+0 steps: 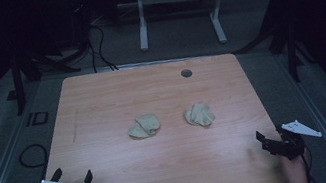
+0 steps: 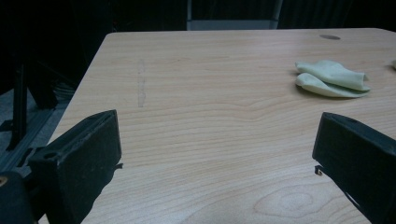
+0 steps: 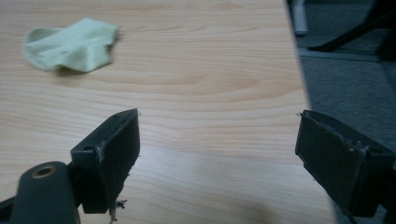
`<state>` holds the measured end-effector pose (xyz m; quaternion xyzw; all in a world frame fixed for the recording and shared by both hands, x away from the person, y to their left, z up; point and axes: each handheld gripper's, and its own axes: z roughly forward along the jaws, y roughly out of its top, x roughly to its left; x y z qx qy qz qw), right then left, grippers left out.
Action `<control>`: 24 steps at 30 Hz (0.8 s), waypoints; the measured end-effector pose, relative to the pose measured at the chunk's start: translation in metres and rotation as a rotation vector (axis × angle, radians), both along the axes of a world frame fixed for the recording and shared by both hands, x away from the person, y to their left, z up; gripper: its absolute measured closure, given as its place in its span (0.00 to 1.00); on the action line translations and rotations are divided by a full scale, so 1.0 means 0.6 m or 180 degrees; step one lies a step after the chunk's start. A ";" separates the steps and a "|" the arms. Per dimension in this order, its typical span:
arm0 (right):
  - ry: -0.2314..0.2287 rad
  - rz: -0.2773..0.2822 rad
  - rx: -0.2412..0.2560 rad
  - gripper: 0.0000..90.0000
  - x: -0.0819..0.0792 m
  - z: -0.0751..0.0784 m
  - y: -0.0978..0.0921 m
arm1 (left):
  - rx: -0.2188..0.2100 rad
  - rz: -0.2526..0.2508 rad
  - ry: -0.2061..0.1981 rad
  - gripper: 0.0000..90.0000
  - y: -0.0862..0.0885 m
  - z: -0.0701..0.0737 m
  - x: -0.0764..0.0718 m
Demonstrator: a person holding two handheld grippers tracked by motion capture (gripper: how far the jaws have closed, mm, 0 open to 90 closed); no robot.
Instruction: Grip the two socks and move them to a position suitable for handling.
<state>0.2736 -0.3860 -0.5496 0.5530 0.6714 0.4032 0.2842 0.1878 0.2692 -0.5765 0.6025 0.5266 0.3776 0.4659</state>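
Two socks wait mid-table while both grippers sit wide apart at the near corners.

From the high view, the left sock (image 1: 144, 125) and the right sock (image 1: 199, 114) lie crumpled near each other at the middle of the table (image 1: 102, 102), well apart from the left gripper (image 1: 74, 180) and the right gripper (image 1: 269, 134), each at a near corner with jaws spread and holding nothing. In the left gripper view, its jaws stand wide over bare wood, the left sock (image 2: 332, 78) ahead to the right. In the right gripper view, spread jaws straddle the table edge, the right sock (image 3: 72, 44) far ahead to the left. This looks like the start: the next move calls for each gripper to reach forward and inward to its sock.
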 end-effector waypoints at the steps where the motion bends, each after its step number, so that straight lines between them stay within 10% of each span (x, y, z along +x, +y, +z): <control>1: 0.0000 0.0000 0.0000 0.15 0.000 0.000 0.000 | 0.0000 0.0000 0.0000 0.01 0.000 0.000 0.000; 24: 0.0282 0.0769 -0.0060 0.15 0.064 0.028 0.126 | -0.0071 0.0063 0.0030 0.01 -0.018 0.011 -0.008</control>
